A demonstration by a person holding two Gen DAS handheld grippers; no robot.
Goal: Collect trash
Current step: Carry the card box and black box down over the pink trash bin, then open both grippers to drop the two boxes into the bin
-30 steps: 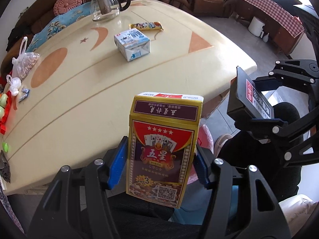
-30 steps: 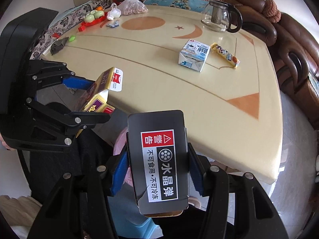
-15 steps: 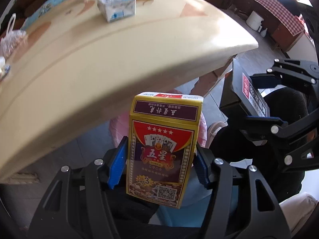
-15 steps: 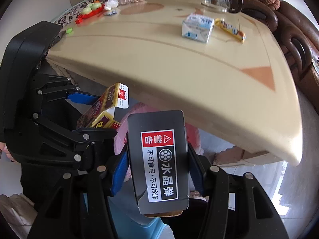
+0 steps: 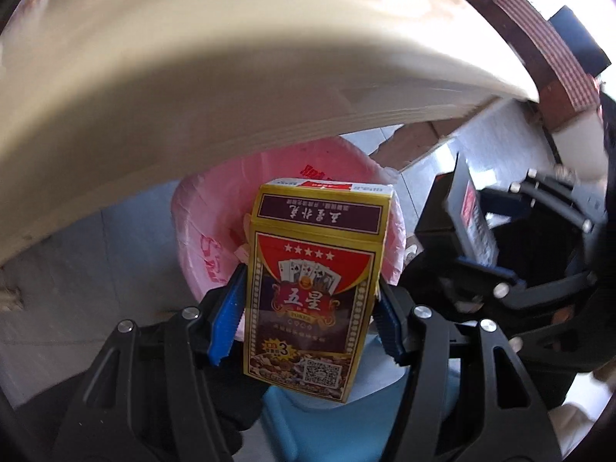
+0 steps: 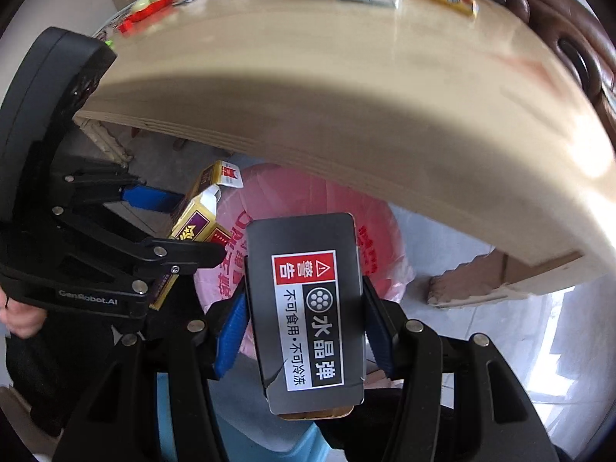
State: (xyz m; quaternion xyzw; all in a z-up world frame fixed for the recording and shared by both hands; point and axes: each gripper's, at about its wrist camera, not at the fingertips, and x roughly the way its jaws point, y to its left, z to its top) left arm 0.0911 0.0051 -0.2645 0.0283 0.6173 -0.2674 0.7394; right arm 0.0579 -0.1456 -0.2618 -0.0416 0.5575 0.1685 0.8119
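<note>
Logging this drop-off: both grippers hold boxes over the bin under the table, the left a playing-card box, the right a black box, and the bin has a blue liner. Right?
Not quite: the liner is pink, not blue, as the right wrist view shows. The rest stands: the left gripper holds the playing-card box, the right gripper the black box.

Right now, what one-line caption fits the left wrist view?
Left gripper holds a playing-card box above the pink-lined trash bin under the table edge.
</note>
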